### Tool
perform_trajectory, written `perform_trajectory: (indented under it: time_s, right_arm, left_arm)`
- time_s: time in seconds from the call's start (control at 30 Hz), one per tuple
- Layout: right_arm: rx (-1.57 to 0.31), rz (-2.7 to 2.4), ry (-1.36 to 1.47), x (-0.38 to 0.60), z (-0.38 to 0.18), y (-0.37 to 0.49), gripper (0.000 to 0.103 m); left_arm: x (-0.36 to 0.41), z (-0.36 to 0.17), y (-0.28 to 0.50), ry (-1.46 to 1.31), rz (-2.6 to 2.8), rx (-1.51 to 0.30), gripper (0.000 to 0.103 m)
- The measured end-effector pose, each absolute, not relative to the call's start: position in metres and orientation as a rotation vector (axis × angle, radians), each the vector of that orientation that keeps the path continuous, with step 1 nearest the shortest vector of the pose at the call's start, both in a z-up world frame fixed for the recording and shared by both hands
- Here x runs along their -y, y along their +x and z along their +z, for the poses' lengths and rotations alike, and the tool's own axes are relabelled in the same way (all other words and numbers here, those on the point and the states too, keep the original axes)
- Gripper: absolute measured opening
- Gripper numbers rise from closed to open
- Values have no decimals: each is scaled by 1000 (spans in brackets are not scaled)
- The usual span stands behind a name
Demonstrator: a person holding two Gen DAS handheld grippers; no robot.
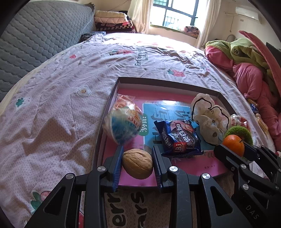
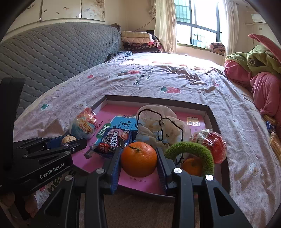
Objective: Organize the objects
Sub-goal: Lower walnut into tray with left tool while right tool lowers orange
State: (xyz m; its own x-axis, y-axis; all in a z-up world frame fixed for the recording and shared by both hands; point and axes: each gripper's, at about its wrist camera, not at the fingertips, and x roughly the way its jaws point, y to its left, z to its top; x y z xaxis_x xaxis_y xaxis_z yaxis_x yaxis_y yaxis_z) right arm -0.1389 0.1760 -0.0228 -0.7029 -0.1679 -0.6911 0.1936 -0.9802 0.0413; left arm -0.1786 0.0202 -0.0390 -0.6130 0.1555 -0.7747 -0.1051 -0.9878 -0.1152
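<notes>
Over tray's near edge (image 1: 98,150) | left hand-held gripper (image 1: 137,164) clamps walnut (image 1: 137,163) | right hand-held gripper (image 2: 138,162) clamps orange (image 2: 138,158)

Both wrist views close, sharing tray (image 1: 112,91)

walnut (image 1: 137,163): tan | orange (image 2: 138,159): orange | tray (image 2: 213,115): pink floor, dark rim | bedsheet (image 1: 61,108): floral lilac

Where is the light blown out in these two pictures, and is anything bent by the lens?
Left wrist view: the window and far bedsheet wash out white; the tray edges bow. Right wrist view: same glare at the window, headboard curves, corners go black; the orange stays sharp.
</notes>
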Motion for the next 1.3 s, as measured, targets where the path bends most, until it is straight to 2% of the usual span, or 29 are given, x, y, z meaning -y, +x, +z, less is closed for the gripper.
perform_trajectory:
  time_s: [1.3]
  right_arm:
    - [4,-2700,1278,-173,-54,-165,38]
  left_arm:
    - [-44,-57,-201,-1335,2681,-23,33]
